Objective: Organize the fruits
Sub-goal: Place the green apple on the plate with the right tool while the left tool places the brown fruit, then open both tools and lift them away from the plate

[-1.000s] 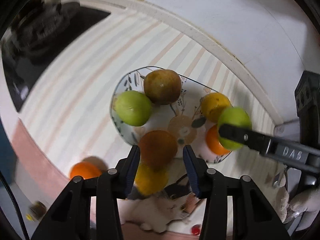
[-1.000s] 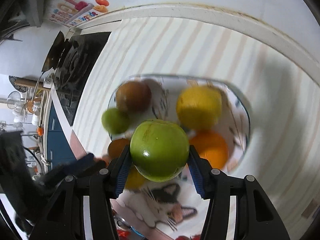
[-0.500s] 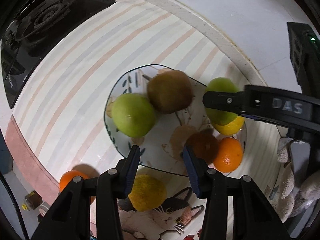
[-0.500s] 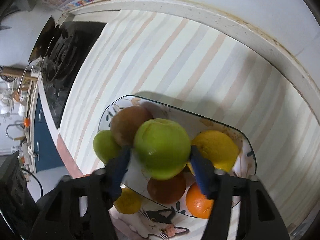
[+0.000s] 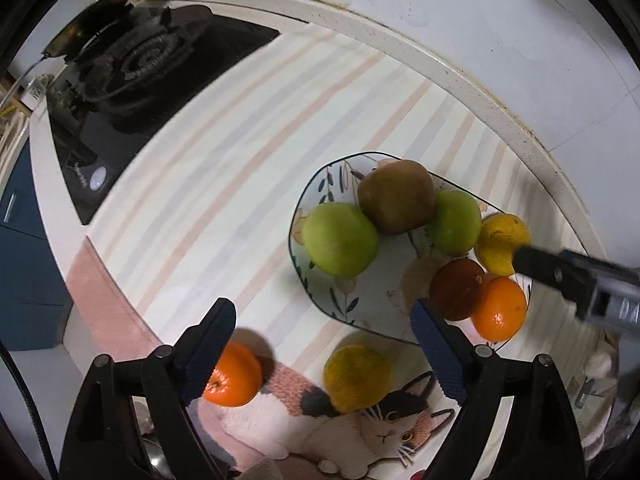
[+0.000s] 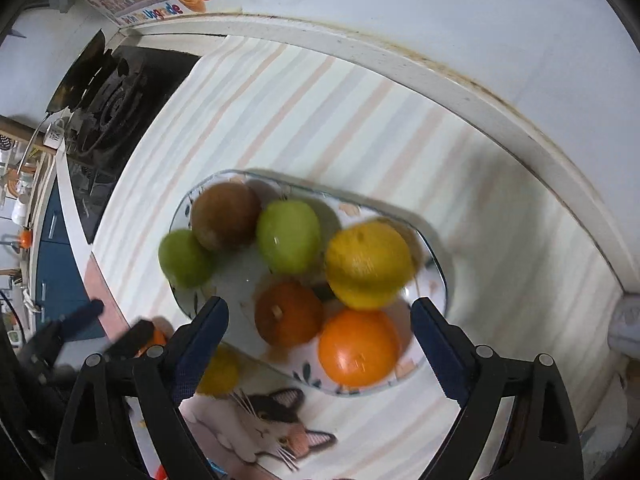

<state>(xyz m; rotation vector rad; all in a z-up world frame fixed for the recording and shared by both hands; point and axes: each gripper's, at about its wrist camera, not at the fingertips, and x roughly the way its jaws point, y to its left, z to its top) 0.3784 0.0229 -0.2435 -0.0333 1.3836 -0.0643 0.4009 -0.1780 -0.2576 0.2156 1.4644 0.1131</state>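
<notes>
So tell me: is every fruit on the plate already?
No. An orange and a yellow fruit lie on the cloth outside the plate.

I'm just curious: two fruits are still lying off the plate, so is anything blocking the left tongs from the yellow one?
Nothing visible does. The left tongs, jaws opening and empty, hang above the yellow fruit, which lies bare on the cat mat beside the plate. The orange sits apart, partly behind one finger.

Both wrist views look steeply down, close over the same fruit plate (image 5: 316, 300) (image 6: 436, 276).
</notes>
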